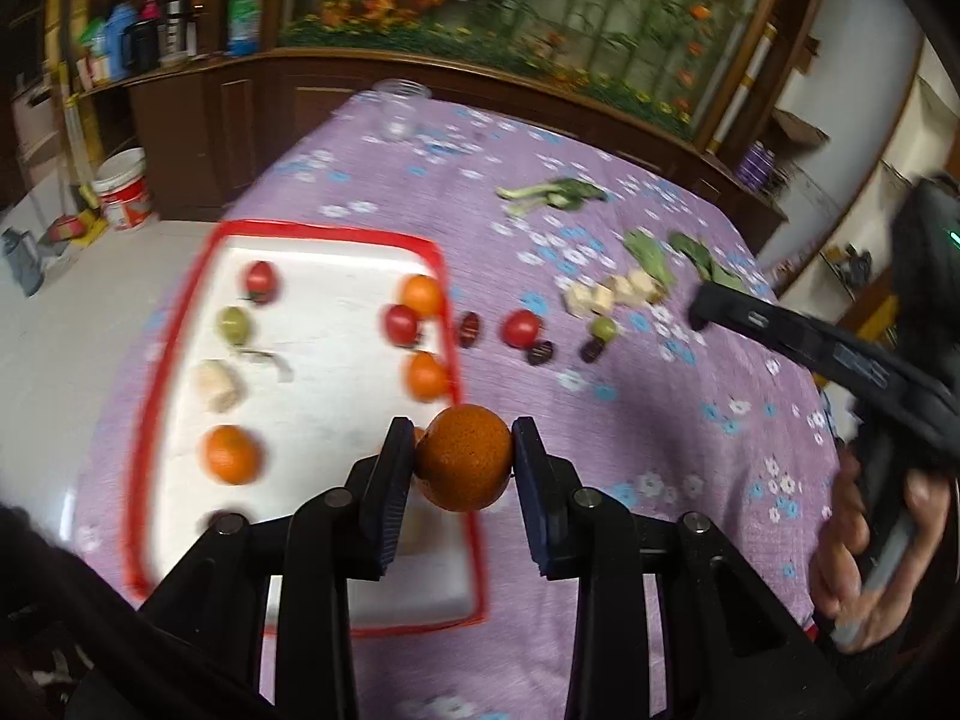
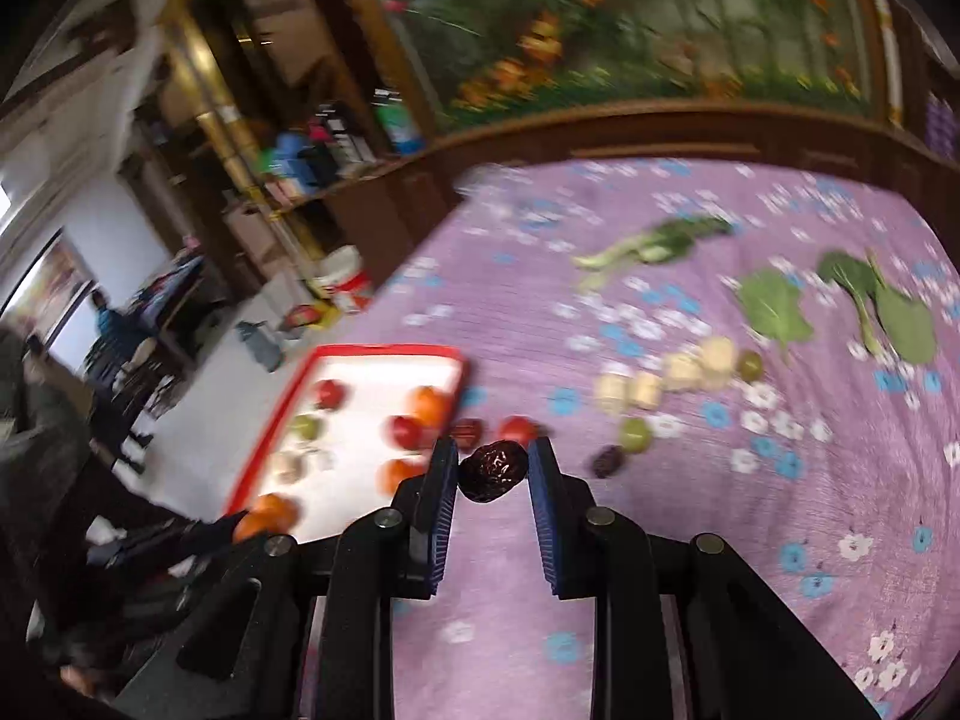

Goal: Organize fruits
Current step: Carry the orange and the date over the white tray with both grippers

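Left gripper (image 1: 462,456): clamped on an orange (image 1: 465,457), held above the near right edge of the tray (image 1: 324,231).
Right gripper (image 2: 493,471): pinching a dark wrinkled date (image 2: 493,472) between its blue pads, raised over the tabletop (image 2: 750,540) just right of the tray.
Tray: red-rimmed, white inside, on the left; it carries oranges, red fruits, a green fruit and a pale chunk.
Tabletop: purple flowered cloth; a red fruit (image 1: 519,328), dates, banana pieces (image 1: 612,294) and leafy greens (image 2: 774,306) lie right of the tray.

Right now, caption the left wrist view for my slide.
Left gripper holds an orange above the red-rimmed tray of fruit.
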`<state>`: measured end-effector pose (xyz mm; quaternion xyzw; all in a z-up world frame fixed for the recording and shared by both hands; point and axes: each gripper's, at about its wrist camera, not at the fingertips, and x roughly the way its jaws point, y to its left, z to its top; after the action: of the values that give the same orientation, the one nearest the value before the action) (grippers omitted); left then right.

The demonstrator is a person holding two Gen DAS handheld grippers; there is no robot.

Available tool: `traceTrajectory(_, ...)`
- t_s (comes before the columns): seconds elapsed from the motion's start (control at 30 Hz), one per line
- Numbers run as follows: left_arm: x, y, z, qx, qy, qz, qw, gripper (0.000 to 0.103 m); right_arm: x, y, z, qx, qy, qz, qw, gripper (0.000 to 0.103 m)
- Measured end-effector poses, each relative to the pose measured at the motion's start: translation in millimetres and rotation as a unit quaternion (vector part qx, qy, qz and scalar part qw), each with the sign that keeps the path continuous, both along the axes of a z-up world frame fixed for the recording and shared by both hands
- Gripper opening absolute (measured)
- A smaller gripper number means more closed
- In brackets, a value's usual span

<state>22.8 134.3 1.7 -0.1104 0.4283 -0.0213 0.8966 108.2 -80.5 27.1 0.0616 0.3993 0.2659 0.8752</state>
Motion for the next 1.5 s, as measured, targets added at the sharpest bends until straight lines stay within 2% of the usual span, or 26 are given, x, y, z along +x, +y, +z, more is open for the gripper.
traceTrajectory(0.17, -10.7, 31.8, 13.2, 0.016, -0.007, 0.042, 0.9990, 0.030, -24.9, 30.4, 18.8, 0.007, -0.023, 0.039, 0.999, 0.024)
traceTrajectory(0.33, -13.5, 52.2, 9.5, 0.022, -0.004, 0.062, 0.9978, 0.030, -32.6, 60.7, 16.1, 0.000, -0.022, 0.068, 0.997, 0.024)
traceTrajectory(0.67, 11.9, 51.9, -36.3, 0.028, 0.036, 0.034, 0.9984, 0.031, -11.1, 104.8, -29.7, -0.004, 0.015, 0.119, 0.993, 0.024)
traceTrajectory(0.9, 32.1, 52.0, -68.7, 0.035, 0.073, 0.026, 0.9964, 0.031, 15.7, 139.1, -71.5, -0.039, 0.047, 0.146, 0.987, 0.024)
traceTrajectory(1.17, 39.4, 51.5, -78.5, 0.041, 0.079, 0.019, 0.9958, 0.031, 34.6, 163.3, -100.4, -0.057, 0.068, 0.159, 0.983, 0.024)
traceTrajectory(1.5, 45.0, 49.5, -79.1, 0.060, 0.077, 0.017, 0.9951, 0.031, 42.7, 180.8, -116.0, -0.077, 0.073, 0.161, 0.981, 0.024)
